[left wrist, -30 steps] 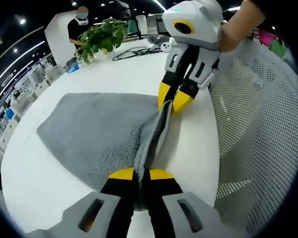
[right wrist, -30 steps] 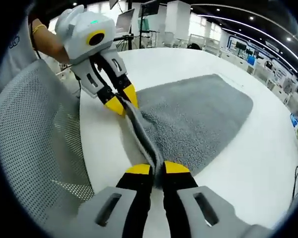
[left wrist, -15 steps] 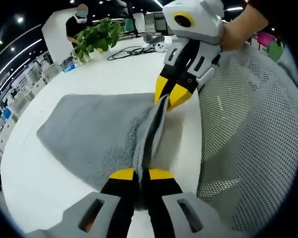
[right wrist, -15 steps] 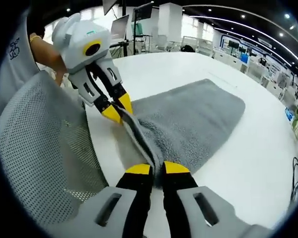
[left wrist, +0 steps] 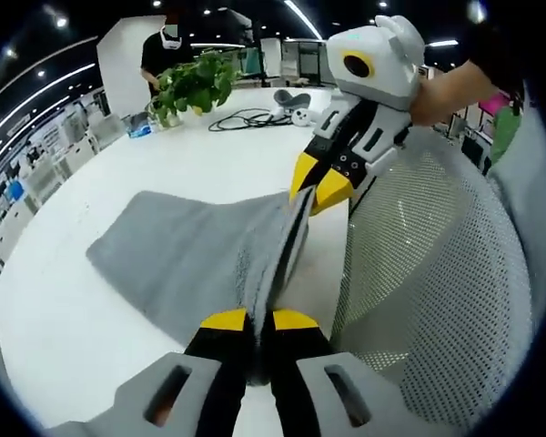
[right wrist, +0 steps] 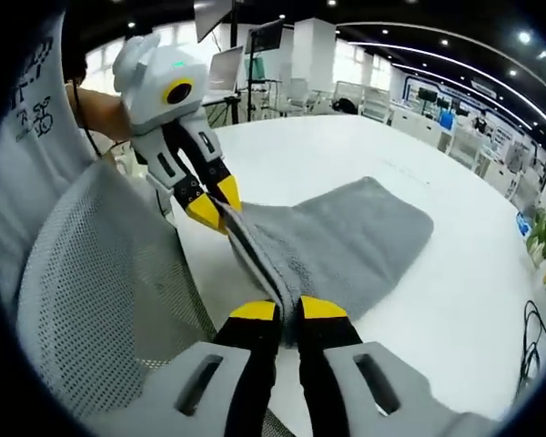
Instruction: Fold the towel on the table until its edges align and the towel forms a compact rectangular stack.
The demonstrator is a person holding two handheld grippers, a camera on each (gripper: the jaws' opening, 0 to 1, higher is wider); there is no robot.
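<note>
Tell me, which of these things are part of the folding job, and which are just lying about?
Part of the job:
grey towel
white table
left gripper
right gripper

Just lying about:
potted plant
black cables
mesh chair

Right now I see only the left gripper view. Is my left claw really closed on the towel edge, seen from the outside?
Observer: Yes. In the right gripper view the left claw is shut on the towel, with its yellow tips together.
Operator: And the right claw, seen close?
Observer: The right claw is also shut, with grey cloth pinched between its tips.
Operator: What is behind my left claw?
Observer: A person's arm reaches to it above the mesh chair.
</note>
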